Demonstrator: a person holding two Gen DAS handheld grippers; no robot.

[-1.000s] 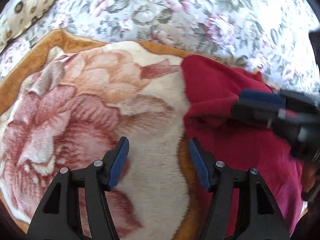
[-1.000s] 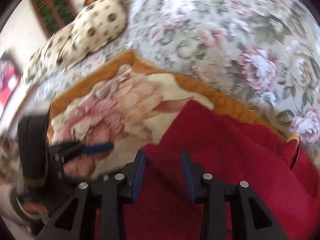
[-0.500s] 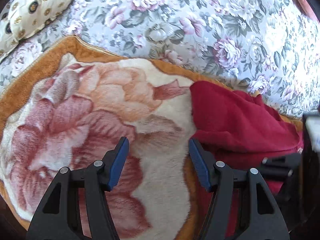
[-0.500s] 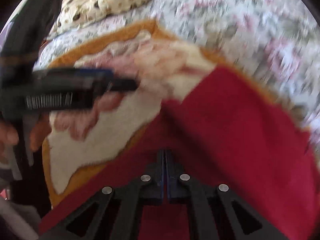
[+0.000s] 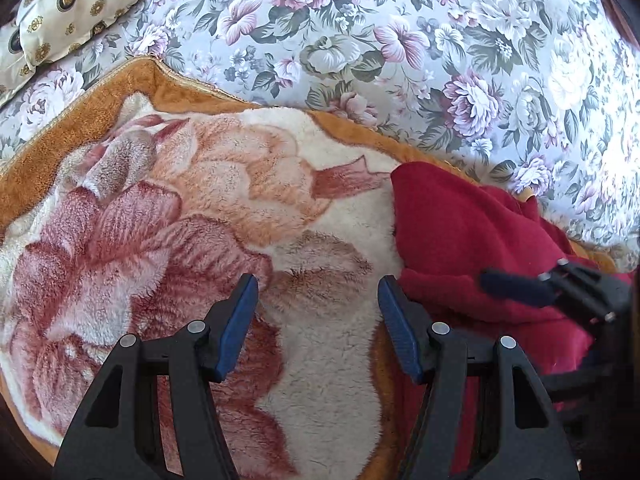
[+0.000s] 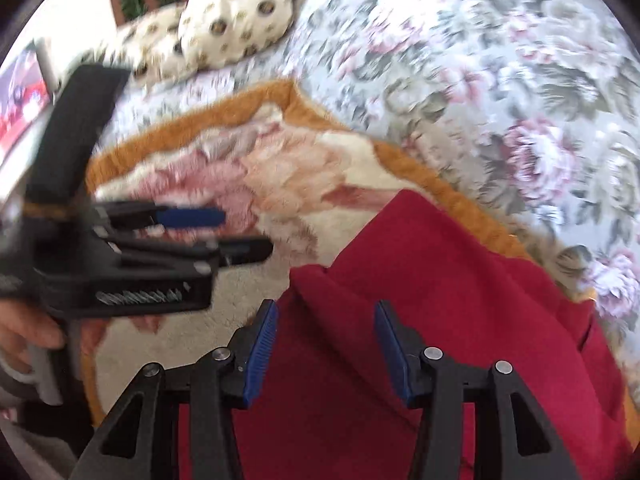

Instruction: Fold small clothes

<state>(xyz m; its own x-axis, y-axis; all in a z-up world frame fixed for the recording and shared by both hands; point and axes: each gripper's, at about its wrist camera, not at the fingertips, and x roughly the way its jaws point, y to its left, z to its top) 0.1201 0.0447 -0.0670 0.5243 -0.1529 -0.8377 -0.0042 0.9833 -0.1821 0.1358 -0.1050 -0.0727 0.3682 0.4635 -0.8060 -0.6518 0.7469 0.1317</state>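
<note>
While both tools are hanging low over the bed, the left gripper (image 5: 318, 300) is pointing forward over the plush blanket (image 5: 192, 216), its jaws spread wide with nothing between them. One blue pad (image 5: 240, 320) is sitting over the blanket's dark red flower print, the other just beside the near edge of the red garment (image 5: 460, 240). In the right wrist view this same tool (image 6: 236, 232) is reaching in from the left edge, level and side-on, with a bare hand (image 6: 28, 328) wrapping its grip; a metal spring is showing on its underside.

Right gripper (image 6: 324, 340) is hovering directly over the garment, jaws apart, red cloth filling the gap but not pinched. From the left wrist view its dark tip (image 5: 516, 284) is lying against the garment near the right edge of the blanket.

Garment (image 6: 440, 300): one piece, rumpled, with a raised fold running toward the blanket's far right edge, covering the blanket's right part and near corner. Blanket: one, orange-bordered, lying on the floral bedspread (image 5: 400, 40). Cushions: two in the right wrist view (image 6: 232, 20), cream with dark gold medallions, at the bedspread's far left corner; one of them (image 5: 76, 4) shows in the left wrist view.

No readable writing or brand marks anywhere; right wrist view is motion-blurred.
</note>
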